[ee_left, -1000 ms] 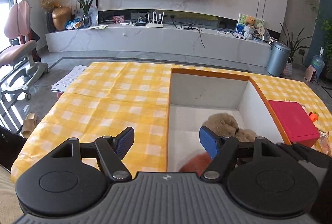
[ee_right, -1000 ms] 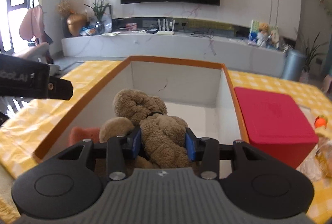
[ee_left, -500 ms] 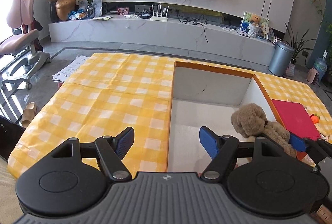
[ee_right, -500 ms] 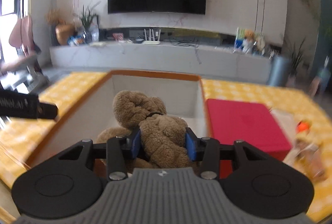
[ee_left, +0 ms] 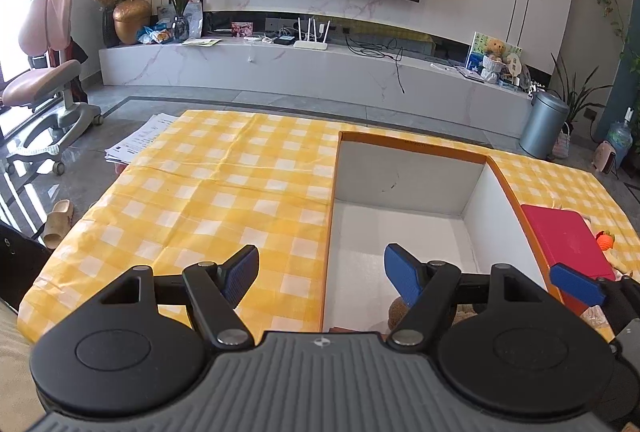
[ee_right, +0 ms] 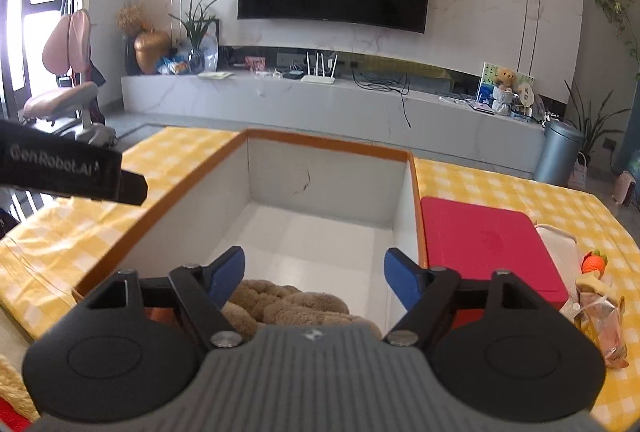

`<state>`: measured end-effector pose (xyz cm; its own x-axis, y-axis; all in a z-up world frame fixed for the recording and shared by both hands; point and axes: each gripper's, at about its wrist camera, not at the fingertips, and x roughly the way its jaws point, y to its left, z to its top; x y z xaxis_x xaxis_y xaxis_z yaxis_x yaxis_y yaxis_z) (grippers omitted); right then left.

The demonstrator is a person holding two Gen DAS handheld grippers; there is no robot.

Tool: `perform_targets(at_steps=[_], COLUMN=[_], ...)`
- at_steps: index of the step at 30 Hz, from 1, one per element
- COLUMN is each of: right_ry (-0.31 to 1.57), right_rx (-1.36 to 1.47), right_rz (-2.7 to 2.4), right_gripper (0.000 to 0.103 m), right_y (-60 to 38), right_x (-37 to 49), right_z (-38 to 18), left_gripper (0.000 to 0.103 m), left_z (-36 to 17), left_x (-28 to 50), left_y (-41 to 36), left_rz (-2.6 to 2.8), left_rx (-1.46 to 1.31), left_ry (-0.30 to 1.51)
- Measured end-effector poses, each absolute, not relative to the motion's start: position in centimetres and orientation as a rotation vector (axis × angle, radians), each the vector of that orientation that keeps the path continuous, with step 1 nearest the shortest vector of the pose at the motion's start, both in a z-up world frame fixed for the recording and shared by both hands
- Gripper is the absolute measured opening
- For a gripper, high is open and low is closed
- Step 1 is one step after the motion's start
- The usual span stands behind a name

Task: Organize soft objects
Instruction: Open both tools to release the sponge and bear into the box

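A brown teddy bear (ee_right: 280, 306) lies on the floor of the white box with an orange rim (ee_right: 328, 145), at its near end, just below my right gripper (ee_right: 314, 272). That gripper is open and empty above it. A bit of the bear shows in the left wrist view (ee_left: 396, 312) behind my finger. My left gripper (ee_left: 320, 272) is open and empty over the box's left wall (ee_left: 329, 232). An orange-red soft thing (ee_right: 158, 314) lies beside the bear, mostly hidden.
A red box (ee_right: 488, 244) stands right of the white box. A small orange carrot toy (ee_right: 594, 262) and a clear packet (ee_right: 600, 316) lie at the right. The yellow checked cloth (ee_left: 200, 199) covers the table. Papers (ee_left: 136, 145) lie off its far left edge.
My right gripper has opened and let go of the teddy bear, which has dropped into the near end of the box. The left gripper stays open and has barely moved.
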<state>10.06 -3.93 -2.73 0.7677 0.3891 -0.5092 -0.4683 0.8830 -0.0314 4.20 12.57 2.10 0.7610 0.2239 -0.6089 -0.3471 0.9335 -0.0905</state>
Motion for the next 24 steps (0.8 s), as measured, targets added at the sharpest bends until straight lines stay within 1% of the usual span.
perform_targets(at_steps=[9, 11, 17, 20, 24], right_ry=[0.509, 0.495, 0.503, 0.468, 0.447], right_rx=[0.000, -0.009, -0.006, 0.006, -0.073], right_rz=[0.477, 0.454, 0.384, 0.344, 0.243], right_gripper=[0.080, 0.081, 0.082, 0.083, 0.084], right_y=[-7.6, -8.8, -13.2, -15.7, -18.4], right_x=[10.0, 9.9, 10.9, 10.7, 11.3], right_z=[0.5, 1.4, 3.8, 5.0, 6.3], left_gripper=[0.084, 0.084, 0.084, 0.084, 0.083], left_z=[4.8, 5.5, 7.7, 8.6, 10.1], left_x=[3.1, 2.9, 2.0, 1.4, 1.2], left_y=[11.3, 10.6, 7.0, 5.2, 2.7], left_rz=[0.338, 0.336, 0.285, 0.274, 0.234], left_rx=[-0.169, -0.166, -0.121, -0.102, -0.145], left_ry=[0.560, 0.532, 0.478, 0.455, 0.444])
